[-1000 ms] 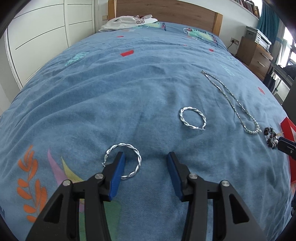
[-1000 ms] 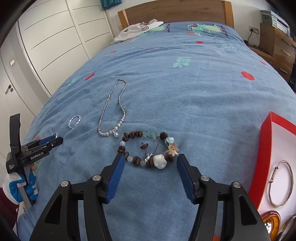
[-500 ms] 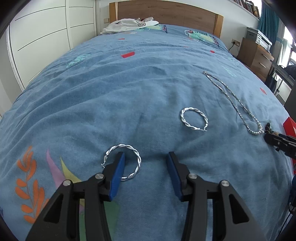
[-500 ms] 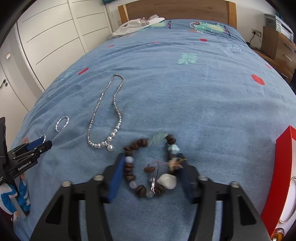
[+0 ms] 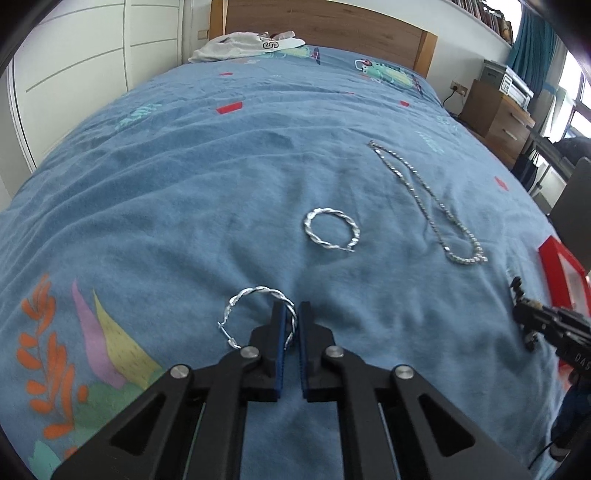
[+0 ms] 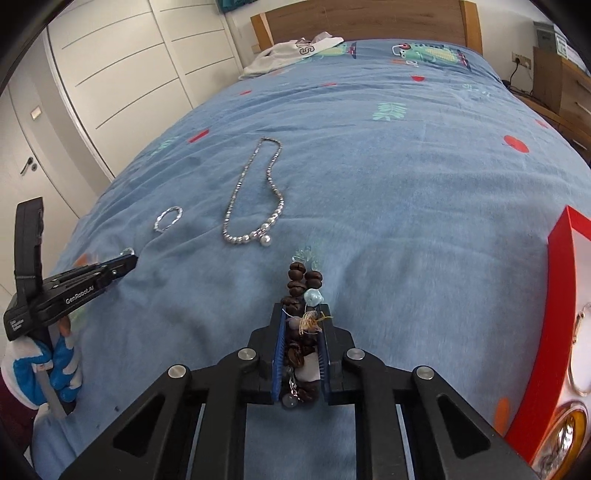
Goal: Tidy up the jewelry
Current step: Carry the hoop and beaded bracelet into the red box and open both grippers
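Each camera sat just behind its own gripper, low and close over the blue bedspread (image 5: 221,177), facing the wooden headboard (image 6: 369,18). Both views shared the silver necklace (image 5: 424,199) and the loose hoop earring (image 6: 168,218) (the right view from farther right, by the red box (image 6: 561,295)).
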`<state>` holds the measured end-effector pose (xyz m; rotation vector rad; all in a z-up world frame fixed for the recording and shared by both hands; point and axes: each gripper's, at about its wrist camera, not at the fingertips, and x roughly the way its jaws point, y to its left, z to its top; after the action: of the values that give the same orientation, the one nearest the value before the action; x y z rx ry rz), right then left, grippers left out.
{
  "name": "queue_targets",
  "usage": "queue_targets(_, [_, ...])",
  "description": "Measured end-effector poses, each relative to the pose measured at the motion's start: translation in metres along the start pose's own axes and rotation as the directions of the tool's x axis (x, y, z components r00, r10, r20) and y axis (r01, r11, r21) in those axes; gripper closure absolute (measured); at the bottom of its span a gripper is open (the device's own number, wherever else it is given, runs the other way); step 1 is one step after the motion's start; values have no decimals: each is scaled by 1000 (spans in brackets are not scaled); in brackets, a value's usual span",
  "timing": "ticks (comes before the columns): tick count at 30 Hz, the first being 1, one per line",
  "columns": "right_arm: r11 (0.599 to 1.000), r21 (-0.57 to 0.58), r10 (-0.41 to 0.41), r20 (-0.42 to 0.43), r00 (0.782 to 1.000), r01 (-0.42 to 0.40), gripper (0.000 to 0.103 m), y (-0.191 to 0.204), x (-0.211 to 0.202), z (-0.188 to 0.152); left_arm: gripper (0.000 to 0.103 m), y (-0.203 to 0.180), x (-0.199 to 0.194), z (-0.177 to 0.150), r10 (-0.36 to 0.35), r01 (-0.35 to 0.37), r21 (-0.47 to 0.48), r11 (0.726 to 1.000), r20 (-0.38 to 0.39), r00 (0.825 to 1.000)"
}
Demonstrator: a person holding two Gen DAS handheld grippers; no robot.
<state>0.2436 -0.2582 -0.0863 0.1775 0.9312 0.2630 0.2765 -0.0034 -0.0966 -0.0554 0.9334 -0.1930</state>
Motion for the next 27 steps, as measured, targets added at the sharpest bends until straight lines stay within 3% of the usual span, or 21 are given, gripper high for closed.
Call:
queue_targets(9, [1000,3,26,43,999,-26,88,12,-46,-16,97,-29,-38,-13,-79,79,14,997,6,997])
queue_targets(18, [1000,23,5,104,995,-8,88,13,-105,-34,97,-79,-90,-20,-176,172,95,981,34,984])
queue_targets(27, [988,115,-121,153,981,104,88,-45,-171,-66,97,-160,-109,-23,-293,285,196,938,11,956])
